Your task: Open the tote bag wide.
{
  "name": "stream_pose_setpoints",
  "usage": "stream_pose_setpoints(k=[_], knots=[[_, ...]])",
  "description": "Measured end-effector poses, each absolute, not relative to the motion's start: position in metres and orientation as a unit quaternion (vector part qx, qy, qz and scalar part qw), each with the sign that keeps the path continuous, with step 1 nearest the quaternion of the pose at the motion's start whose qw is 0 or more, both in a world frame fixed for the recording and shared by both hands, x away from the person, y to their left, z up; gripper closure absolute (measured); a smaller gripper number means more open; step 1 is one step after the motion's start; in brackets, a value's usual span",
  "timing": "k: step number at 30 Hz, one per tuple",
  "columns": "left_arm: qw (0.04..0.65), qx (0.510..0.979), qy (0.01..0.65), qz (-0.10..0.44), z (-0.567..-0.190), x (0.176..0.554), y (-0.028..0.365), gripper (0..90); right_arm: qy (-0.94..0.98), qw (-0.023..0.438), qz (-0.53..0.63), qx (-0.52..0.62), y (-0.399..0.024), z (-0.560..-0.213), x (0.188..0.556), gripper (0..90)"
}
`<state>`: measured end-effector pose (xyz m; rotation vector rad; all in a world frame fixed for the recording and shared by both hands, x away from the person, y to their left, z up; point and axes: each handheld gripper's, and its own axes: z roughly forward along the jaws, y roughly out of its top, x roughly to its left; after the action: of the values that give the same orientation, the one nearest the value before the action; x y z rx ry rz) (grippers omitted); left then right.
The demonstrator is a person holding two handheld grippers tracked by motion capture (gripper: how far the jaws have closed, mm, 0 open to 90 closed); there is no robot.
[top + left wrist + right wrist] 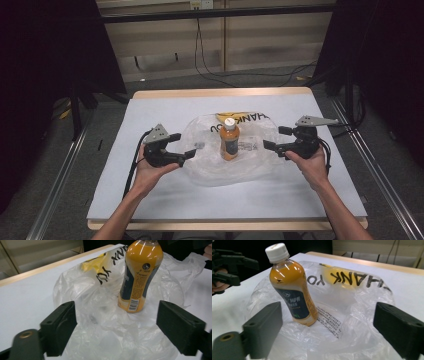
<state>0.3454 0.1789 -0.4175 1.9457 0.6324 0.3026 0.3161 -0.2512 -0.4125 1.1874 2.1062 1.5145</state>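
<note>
The orange drink bottle (229, 140) stands upright at the middle of the worktop (150, 195), on a crumpled clear plastic bag (210, 167) printed "THANK YOU". My left tool (183, 145) sits at the bag's nine o'clock edge, jaws wide apart and holding nothing; my right tool (277, 138) mirrors it at three o'clock, equally spread and empty. I judge I am about to bag the bottle: next each tool must pinch a bag edge without toppling it.
</note>
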Motion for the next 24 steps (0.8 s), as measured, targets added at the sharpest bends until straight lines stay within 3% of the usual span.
stream_pose_setpoints(k=[7,19,24], knots=[[0.506,0.805,0.282,0.128,-0.415,0.333,0.191,5.7,0.723,0.186,0.516,0.421,-0.254,-0.409,0.292,4.7],[0.505,0.79,0.314,0.152,-0.432,0.304,0.221,3.3,0.7,0.248,0.512,0.433,-0.273,-0.419,0.248,6.3],[0.493,0.794,0.319,0.159,-0.44,0.287,0.228,3.2,0.699,0.246,0.511,0.436,-0.276,-0.425,0.232,9.2]])
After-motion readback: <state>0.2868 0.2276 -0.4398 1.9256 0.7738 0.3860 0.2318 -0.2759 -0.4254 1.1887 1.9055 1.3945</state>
